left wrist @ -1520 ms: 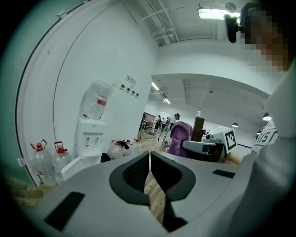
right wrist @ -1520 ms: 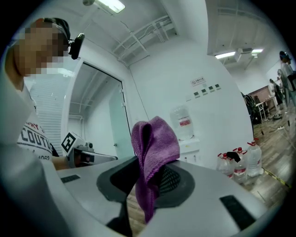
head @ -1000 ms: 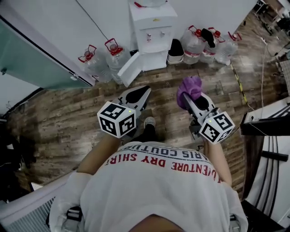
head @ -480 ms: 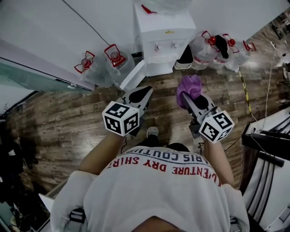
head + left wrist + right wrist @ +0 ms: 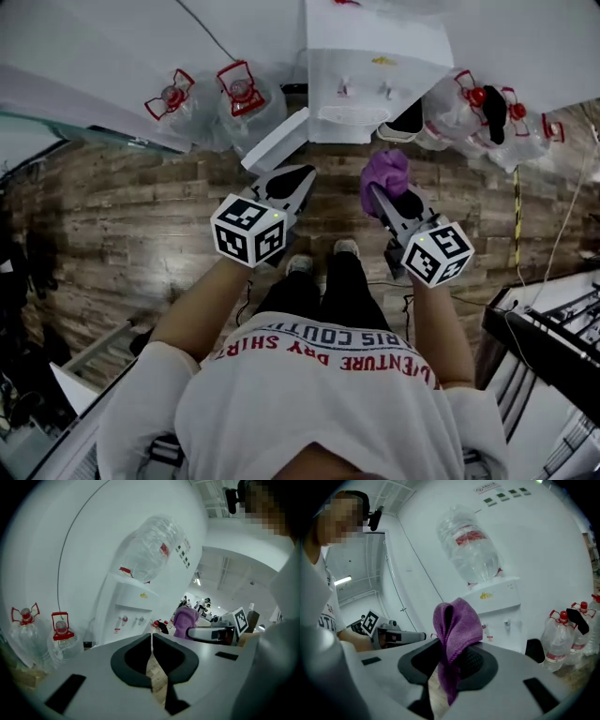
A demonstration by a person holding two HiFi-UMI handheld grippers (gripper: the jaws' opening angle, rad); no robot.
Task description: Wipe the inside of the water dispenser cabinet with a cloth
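The white water dispenser (image 5: 367,80) stands against the wall ahead, a large bottle (image 5: 152,550) upside down on top. Its lower cabinet door (image 5: 277,141) hangs open to the left; the inside is hidden from here. My right gripper (image 5: 382,195) is shut on a purple cloth (image 5: 386,176), which sticks up bunched between the jaws (image 5: 457,625). My left gripper (image 5: 300,176) is shut and holds nothing; its tips (image 5: 151,637) meet. Both grippers hang in the air short of the dispenser, side by side, above the wooden floor.
Water jugs with red handles stand left of the dispenser (image 5: 234,98), and more stand at its right (image 5: 473,112). A dark bin (image 5: 408,120) sits beside the dispenser. Metal furniture (image 5: 553,347) lies at the right, and a cable (image 5: 553,244) runs over the floor.
The person has stepped closer to the dispenser, which now sits higher and larger in the head view. Both grippers keep their pose; the cloth stays in the right one.
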